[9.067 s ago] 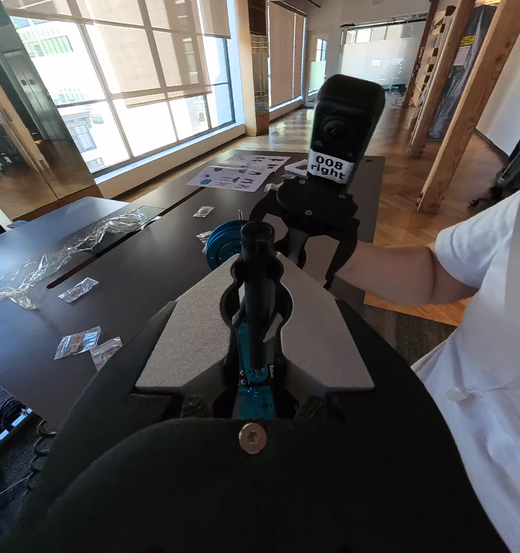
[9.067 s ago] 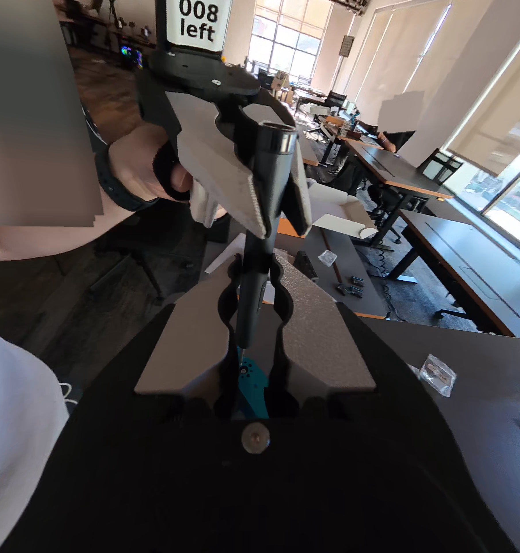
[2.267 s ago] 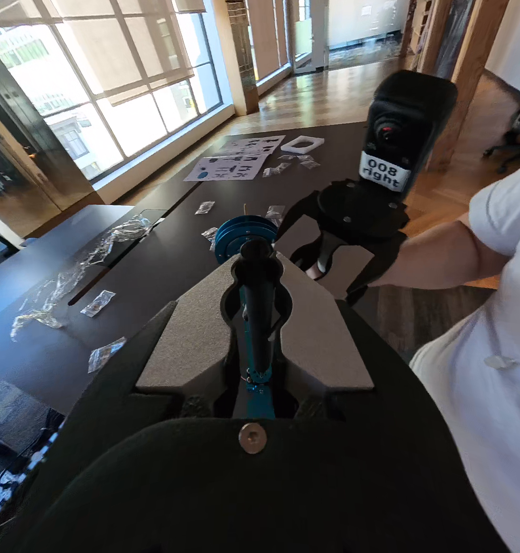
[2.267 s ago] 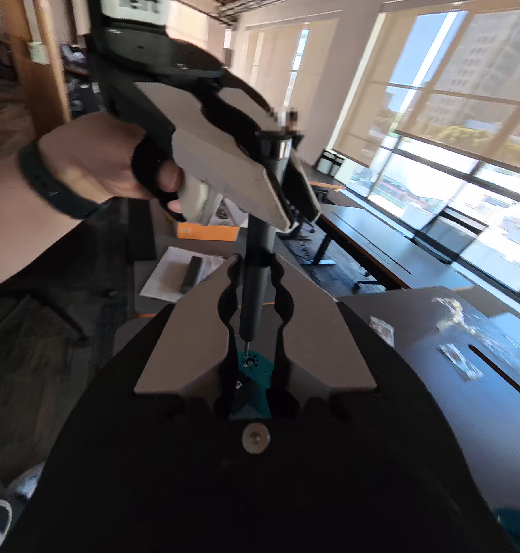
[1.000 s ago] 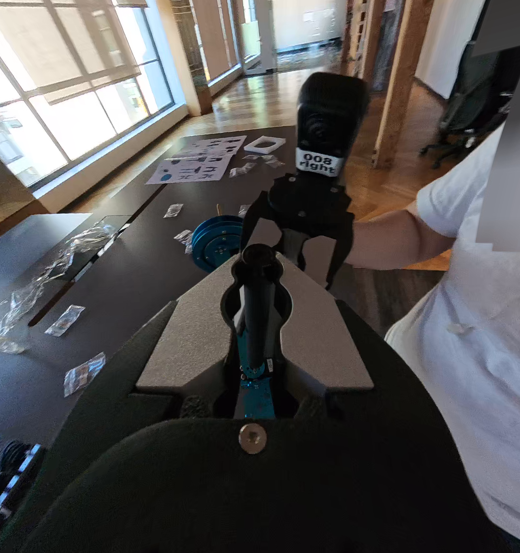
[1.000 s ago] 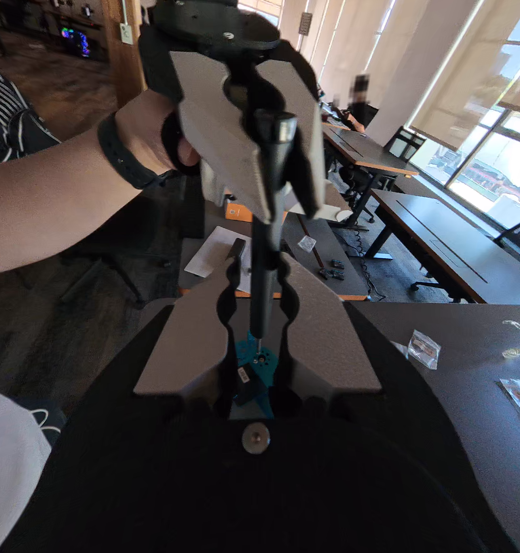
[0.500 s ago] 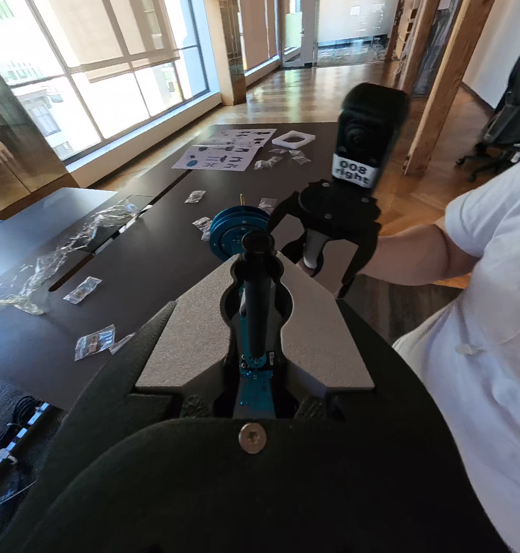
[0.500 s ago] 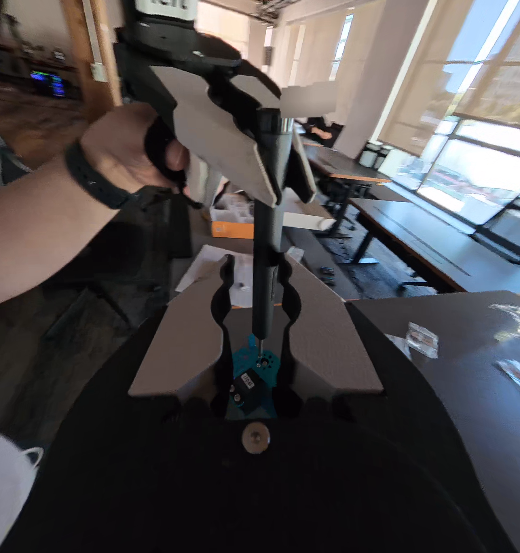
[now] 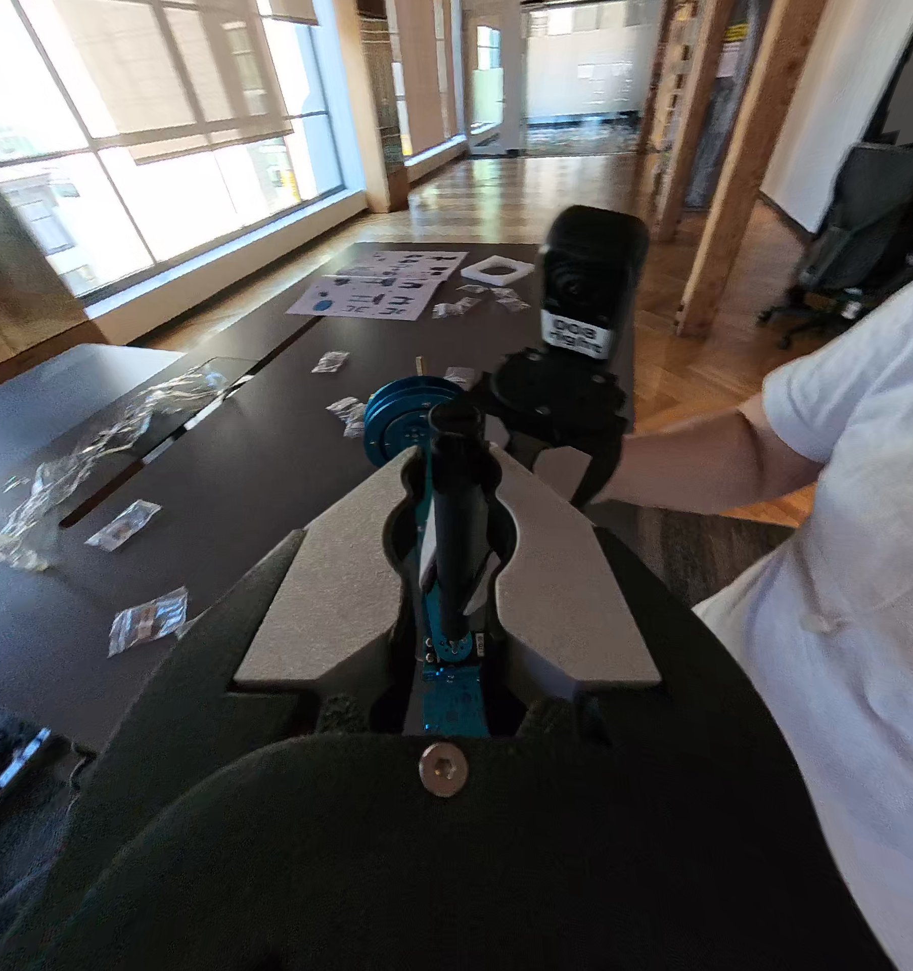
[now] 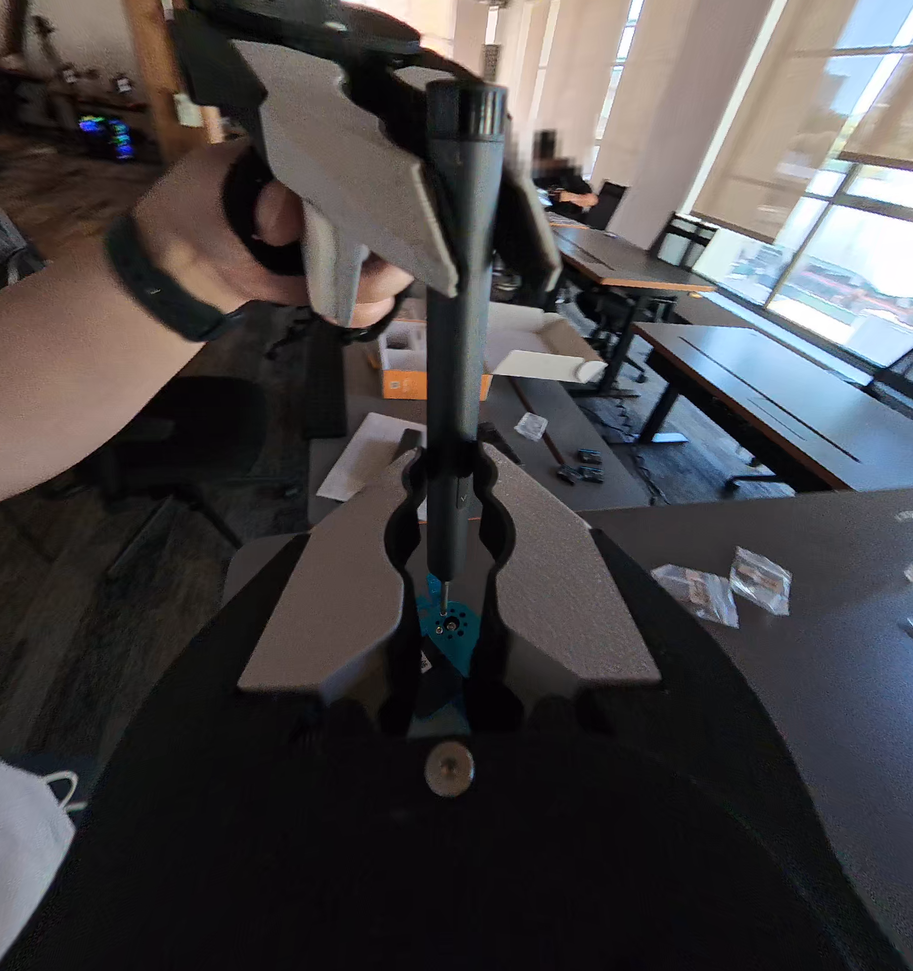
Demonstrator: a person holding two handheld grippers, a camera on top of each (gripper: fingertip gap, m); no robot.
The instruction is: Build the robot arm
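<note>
My left gripper is shut on a dark pen-shaped screwdriver, gripped near its cap end. My right gripper is shut on a small teal bracket part with a black block, deep between its grey fingers. The screwdriver comes down between the right fingertips, its bit touching a hole ring on the teal part. The left gripper sits above, held by a hand. The right gripper shows beyond the left fingers, and the teal part under the bit.
A dark table carries a blue round disc, small clear bags, crumpled plastic film, printed sheets and a white foam frame. The person's white shirt is close right. More bags lie beside the right gripper. My hands' fingertips stand some 8 cm from each other.
Both grippers have swung about together in the air, so the backgrounds shifted. The holds are the same, and the bit stays on the teal part.
</note>
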